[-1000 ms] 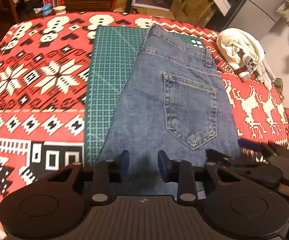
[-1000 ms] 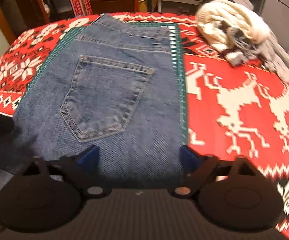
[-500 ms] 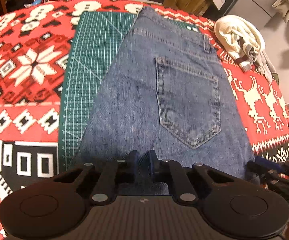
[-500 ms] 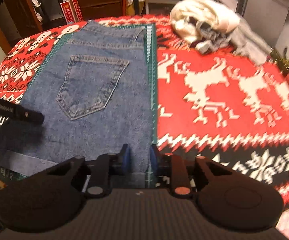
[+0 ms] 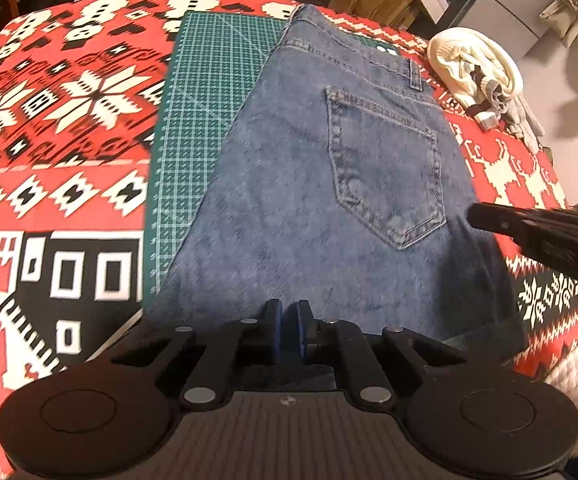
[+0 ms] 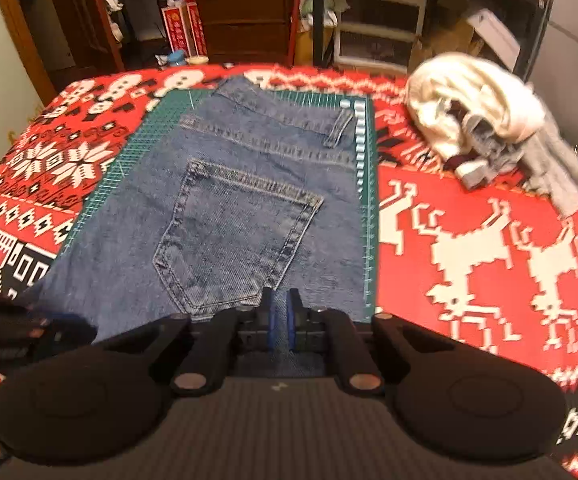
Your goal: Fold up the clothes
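We start at our left gripper (image 5: 287, 330): its blue-padded fingers are pressed almost together on the near edge of the blue denim jeans (image 5: 329, 200), a thin fold of cloth caught between them. A second ago these fingers stood well apart above the denim, and half a second ago they were closing. Our right gripper (image 6: 280, 322) went through the same change, from a wide spread to a tight pinch, and it now holds a strip of denim between its pads, just near of the back pocket (image 6: 229, 240).

We judge that both grasps are now made and the fold can begin: the near edge of the jeans is held at two points, left and right, ready to be lifted and carried toward the far waistband.

Moving outward, the jeans lie flat, back pocket up, on the green gridded cutting mat (image 5: 205, 112), covering its right part while the mat's left part lies bare. The mat sits on the red, white and black patterned tablecloth (image 5: 61, 128). In the left wrist view the right gripper shows as a dark arm reaching over the right edge of the denim. At the far right of the cloth, well apart from the jeans, lies a heap of cream and grey garments (image 6: 481, 120), not yet folded.
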`<state>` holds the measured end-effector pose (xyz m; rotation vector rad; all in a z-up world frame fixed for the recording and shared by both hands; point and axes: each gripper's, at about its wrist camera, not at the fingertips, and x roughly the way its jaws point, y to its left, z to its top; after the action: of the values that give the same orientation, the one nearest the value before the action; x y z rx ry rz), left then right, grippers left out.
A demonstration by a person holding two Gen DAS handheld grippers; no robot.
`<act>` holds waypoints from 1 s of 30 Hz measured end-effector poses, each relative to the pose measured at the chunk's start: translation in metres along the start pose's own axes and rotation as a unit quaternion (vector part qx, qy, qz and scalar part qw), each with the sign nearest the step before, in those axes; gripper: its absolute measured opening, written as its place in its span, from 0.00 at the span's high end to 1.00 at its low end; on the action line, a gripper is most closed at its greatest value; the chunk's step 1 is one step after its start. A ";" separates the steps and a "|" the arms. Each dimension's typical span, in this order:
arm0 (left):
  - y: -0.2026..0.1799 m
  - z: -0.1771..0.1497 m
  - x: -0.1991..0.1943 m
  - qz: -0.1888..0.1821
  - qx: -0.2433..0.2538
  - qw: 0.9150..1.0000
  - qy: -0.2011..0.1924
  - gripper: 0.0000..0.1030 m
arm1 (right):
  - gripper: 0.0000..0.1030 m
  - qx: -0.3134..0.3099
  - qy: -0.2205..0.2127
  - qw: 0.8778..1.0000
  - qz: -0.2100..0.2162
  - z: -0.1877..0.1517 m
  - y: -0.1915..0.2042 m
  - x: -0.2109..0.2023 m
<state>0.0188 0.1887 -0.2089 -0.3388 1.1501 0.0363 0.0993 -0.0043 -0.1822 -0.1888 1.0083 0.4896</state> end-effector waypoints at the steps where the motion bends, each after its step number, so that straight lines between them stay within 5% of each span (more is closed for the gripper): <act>1: 0.002 -0.002 -0.001 0.001 -0.001 1.000 0.001 0.91 | 0.95 0.005 0.009 1.000 0.000 0.001 -0.001 0.007; 20: 0.020 -0.016 -0.018 0.015 0.000 1.000 0.013 0.91 | 0.96 0.059 0.015 0.998 0.015 -0.067 -0.040 -0.021; 30: 0.025 -0.016 -0.032 -0.023 -0.023 0.999 0.003 0.91 | 0.92 0.066 0.010 0.998 0.015 -0.061 -0.039 -0.034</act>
<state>-0.0136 0.2126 -0.1922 -0.4057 1.1490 0.0207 0.0566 -0.0715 -0.1882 -0.0617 1.0601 0.4470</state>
